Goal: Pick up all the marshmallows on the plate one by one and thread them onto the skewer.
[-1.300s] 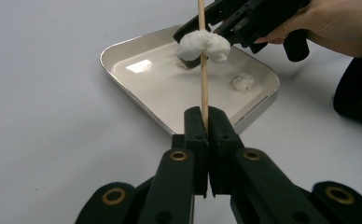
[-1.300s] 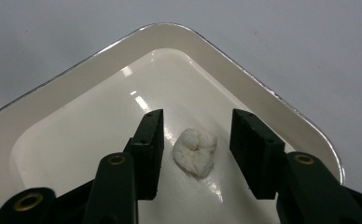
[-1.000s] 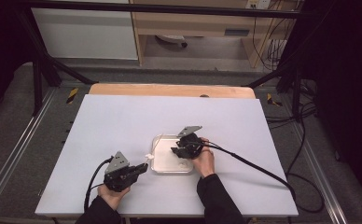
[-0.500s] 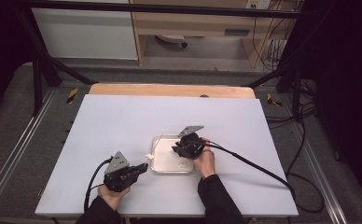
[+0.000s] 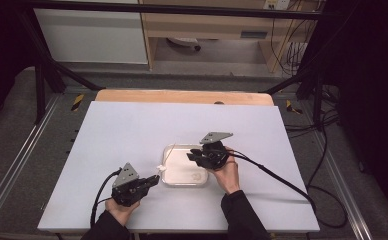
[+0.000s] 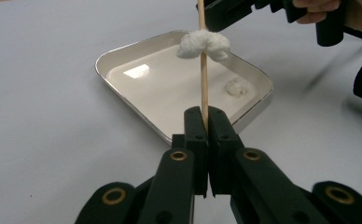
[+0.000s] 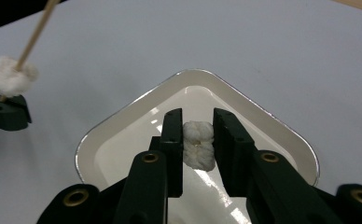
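Note:
My left gripper (image 5: pixel 153 181) is shut on the lower end of a thin wooden skewer (image 6: pixel 202 74), at the near left corner of the white tray (image 5: pixel 179 167). A white fluffy puff (image 6: pixel 204 44) is threaded on the skewer. My right gripper (image 5: pixel 191 156) hovers over the tray. Its jaws have just been closing, and their pads press on a second white puff (image 7: pixel 198 149) held between them. A third small puff (image 6: pixel 235 87) lies in the tray (image 6: pixel 160 88).
The tray sits near the front middle of a white tabletop (image 5: pixel 132 135). A wooden strip (image 5: pixel 182 96) runs along the far edge, and black frame bars (image 5: pixel 47 70) stand beyond the table. A cable (image 5: pixel 272 175) trails right from my right gripper.
My right gripper has risen a little over the tray with the white puff between its jaws. The left gripper and its skewer have stayed where they were.

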Available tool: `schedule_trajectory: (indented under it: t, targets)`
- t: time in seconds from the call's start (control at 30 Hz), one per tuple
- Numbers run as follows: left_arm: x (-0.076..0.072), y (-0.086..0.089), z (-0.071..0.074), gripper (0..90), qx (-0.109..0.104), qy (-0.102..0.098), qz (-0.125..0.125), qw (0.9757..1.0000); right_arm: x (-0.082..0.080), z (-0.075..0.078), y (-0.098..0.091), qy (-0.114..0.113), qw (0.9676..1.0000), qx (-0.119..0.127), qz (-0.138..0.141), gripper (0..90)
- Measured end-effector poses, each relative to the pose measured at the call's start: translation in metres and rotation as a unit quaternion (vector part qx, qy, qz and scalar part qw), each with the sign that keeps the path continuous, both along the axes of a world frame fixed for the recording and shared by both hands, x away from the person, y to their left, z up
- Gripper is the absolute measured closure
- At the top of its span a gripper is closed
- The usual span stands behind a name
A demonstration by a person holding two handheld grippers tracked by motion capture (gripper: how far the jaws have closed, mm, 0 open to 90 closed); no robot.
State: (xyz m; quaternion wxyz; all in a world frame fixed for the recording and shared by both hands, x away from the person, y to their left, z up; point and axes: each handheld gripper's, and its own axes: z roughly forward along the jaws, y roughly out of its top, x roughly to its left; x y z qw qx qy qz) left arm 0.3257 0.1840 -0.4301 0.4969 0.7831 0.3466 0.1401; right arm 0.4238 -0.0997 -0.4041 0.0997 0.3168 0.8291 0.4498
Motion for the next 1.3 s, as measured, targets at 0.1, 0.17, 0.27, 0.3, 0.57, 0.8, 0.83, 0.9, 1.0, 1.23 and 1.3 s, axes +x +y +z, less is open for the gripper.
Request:
schedule_trajectory:
  t: [0.1, 0.17, 0.27, 0.3, 0.57, 0.8, 0.83, 0.9, 1.0, 1.23, 1.3]
  targets:
    - [0.000, -0.001, 0.000, 87.9, -0.002, 0.000, -0.002, 1.0000, -0.004, 0.007, -0.007, -0.003, 0.9999, 0.016, 0.002, 74.7]
    - [-0.001, -0.001, 0.000, 87.9, -0.002, -0.002, -0.003, 1.0000, -0.008, 0.013, -0.012, -0.003, 0.9994, 0.034, 0.003, 74.8]
    - [-0.001, -0.001, 0.000, 87.9, -0.001, -0.003, -0.006, 1.0000, -0.012, 0.021, -0.019, -0.002, 0.9984, 0.056, 0.005, 74.9]
    - [-0.001, -0.001, 0.000, 87.9, 0.000, -0.002, -0.007, 1.0000, -0.014, 0.023, -0.020, -0.004, 0.9982, 0.060, 0.006, 74.9]
    - [-0.002, -0.003, 0.000, 87.9, 0.001, -0.003, -0.011, 0.9999, -0.020, 0.044, -0.031, 0.000, 0.9927, 0.120, 0.006, 75.4]
    - [-0.003, -0.004, 0.000, 87.9, 0.000, -0.005, -0.014, 0.9999, -0.017, 0.054, -0.031, 0.015, 0.9861, 0.165, 0.013, 75.6]
    - [-0.002, -0.005, 0.000, 87.9, -0.006, -0.006, -0.022, 0.9997, -0.016, 0.055, -0.031, 0.016, 0.9855, 0.168, 0.012, 75.6]
    - [-0.003, -0.006, 0.000, 87.9, -0.007, -0.007, -0.024, 0.9997, -0.015, 0.058, -0.029, 0.017, 0.9845, 0.174, 0.014, 75.6]
    - [-0.003, -0.006, 0.000, 87.9, -0.006, -0.007, -0.026, 0.9996, -0.013, 0.060, -0.026, 0.018, 0.9838, 0.178, 0.015, 75.7]
    - [-0.003, -0.007, 0.000, 87.9, -0.007, -0.008, -0.029, 0.9995, -0.006, 0.060, -0.018, 0.030, 0.9816, 0.188, 0.017, 75.9]
    - [-0.003, -0.007, 0.000, 87.9, -0.007, -0.009, -0.030, 0.9995, -0.004, 0.059, -0.016, 0.036, 0.9808, 0.191, 0.018, 75.9]
